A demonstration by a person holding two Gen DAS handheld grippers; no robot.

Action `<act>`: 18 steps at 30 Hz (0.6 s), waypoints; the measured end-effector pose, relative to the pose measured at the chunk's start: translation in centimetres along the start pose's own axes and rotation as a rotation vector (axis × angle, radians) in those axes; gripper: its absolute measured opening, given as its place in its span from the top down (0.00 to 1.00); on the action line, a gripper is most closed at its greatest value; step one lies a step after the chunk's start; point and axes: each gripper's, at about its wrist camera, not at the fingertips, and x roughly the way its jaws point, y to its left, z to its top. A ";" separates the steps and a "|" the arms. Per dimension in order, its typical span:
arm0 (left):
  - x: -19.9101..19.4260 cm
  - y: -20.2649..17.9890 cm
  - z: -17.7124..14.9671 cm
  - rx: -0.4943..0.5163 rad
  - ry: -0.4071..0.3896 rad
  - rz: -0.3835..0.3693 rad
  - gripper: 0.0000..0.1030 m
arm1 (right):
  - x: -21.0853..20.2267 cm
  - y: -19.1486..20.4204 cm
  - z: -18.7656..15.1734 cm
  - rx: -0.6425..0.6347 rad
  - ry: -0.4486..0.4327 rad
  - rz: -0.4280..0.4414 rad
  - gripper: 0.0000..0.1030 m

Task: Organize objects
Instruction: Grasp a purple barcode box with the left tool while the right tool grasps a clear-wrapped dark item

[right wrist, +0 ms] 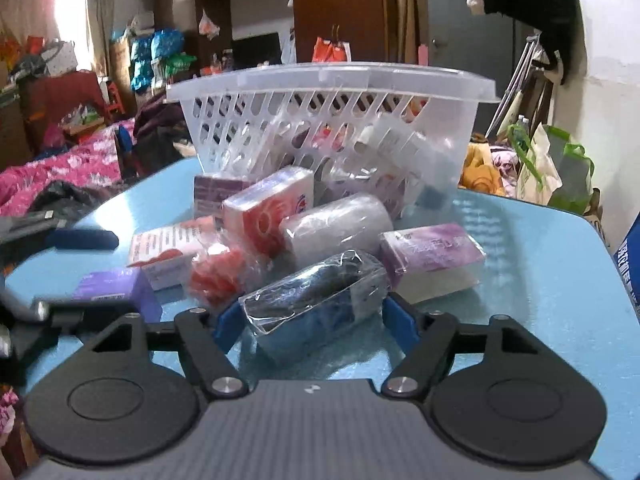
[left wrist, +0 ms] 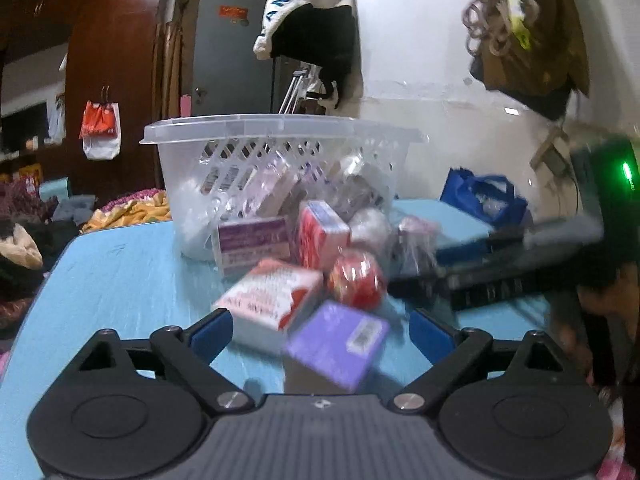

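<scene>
A clear plastic basket (left wrist: 280, 128) (right wrist: 332, 76) holding several packets stands at the back of a light blue table (left wrist: 120, 280) (right wrist: 540, 280). In front of it lies a heap of boxes and wrapped items. My left gripper (left wrist: 320, 332) is open, and a purple box (left wrist: 336, 344) lies between its blue pads without touching them. A clear-wrapped package with dark and blue contents (right wrist: 316, 300) lies on the table, and my right gripper (right wrist: 316, 320) is shut on its two ends.
The heap holds a red-and-white box (left wrist: 272, 296) (right wrist: 268, 212), a red wrapped ball (left wrist: 356, 282), a white wrapped roll (right wrist: 336, 228) and a pale purple packet (right wrist: 432, 252). A blue bag (left wrist: 484, 196) sits at the table's far right. Clothes and bags crowd the room around.
</scene>
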 end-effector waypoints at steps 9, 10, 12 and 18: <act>0.2 -1.3 -1.6 0.059 -0.039 0.076 0.45 | -1.6 0.2 -0.3 0.002 -0.126 0.009 0.28; 0.1 -1.1 -1.6 0.055 -0.046 0.074 0.46 | -1.7 0.2 -0.3 0.005 -0.136 0.009 0.28; -0.5 -1.1 -1.7 0.061 -0.072 0.077 0.46 | -1.9 0.0 -0.3 0.016 -0.153 0.025 0.28; -1.7 -0.3 -1.1 0.035 -0.132 0.066 0.46 | -2.4 0.0 -0.5 0.027 -0.200 0.030 0.28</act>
